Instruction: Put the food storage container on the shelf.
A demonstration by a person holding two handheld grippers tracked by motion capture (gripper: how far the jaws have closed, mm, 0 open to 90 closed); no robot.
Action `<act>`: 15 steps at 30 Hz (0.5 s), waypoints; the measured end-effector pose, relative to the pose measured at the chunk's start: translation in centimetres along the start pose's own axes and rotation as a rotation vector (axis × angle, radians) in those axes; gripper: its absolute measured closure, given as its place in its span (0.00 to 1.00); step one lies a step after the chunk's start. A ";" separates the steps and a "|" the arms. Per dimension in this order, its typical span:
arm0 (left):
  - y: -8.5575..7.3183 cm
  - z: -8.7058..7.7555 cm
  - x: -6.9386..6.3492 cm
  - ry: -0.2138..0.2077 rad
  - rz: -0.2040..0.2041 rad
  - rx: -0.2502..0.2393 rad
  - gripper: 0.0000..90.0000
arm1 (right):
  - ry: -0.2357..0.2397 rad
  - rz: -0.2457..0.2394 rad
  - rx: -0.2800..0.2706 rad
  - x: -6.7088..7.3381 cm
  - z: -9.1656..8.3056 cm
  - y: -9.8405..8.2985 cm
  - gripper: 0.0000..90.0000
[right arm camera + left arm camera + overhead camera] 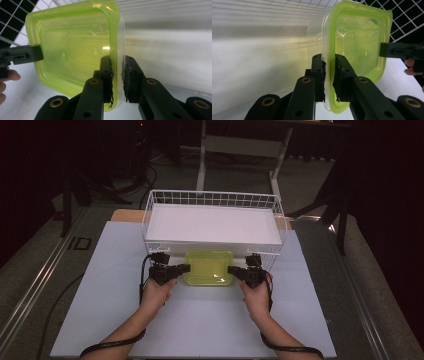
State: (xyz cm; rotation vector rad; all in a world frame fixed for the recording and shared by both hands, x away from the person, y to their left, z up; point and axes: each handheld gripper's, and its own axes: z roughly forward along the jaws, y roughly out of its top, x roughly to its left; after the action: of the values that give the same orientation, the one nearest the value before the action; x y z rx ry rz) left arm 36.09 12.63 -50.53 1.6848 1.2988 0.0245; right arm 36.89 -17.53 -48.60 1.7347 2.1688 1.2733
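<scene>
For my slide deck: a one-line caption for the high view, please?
Left gripper and right gripper clamp opposite rims of a green-lidded container before a wire basket.

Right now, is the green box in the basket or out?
Out. The box sits in front of the basket, on the table, held at each end by the left gripper and right gripper.

- A glossy, see-through green plastic container (209,267) is seen at centre frame.
- A white coated wire basket (150,207) is seen above it.
- The counter (100,310) is covered in matt white sheet.
- Matt black tongs (329,75).
</scene>
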 end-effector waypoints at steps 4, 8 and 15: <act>-0.1 0.5 0.6 -0.016 -0.019 -0.012 0.89 | -0.018 0.002 -0.005 0.0 0.5 0.0 0.88; 0.1 0.6 0.7 -0.010 -0.010 -0.014 0.88 | -0.019 0.017 -0.018 -0.2 0.7 0.0 0.88; 0.0 1.2 0.8 0.012 0.046 -0.041 0.80 | -0.049 -0.016 -0.036 -0.1 1.2 0.4 0.83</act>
State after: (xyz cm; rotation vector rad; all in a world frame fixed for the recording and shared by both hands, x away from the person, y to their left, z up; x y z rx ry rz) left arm 37.06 12.41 -51.59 1.6813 1.2606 0.0879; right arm 37.88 -16.99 -49.15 1.7138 2.1159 1.2445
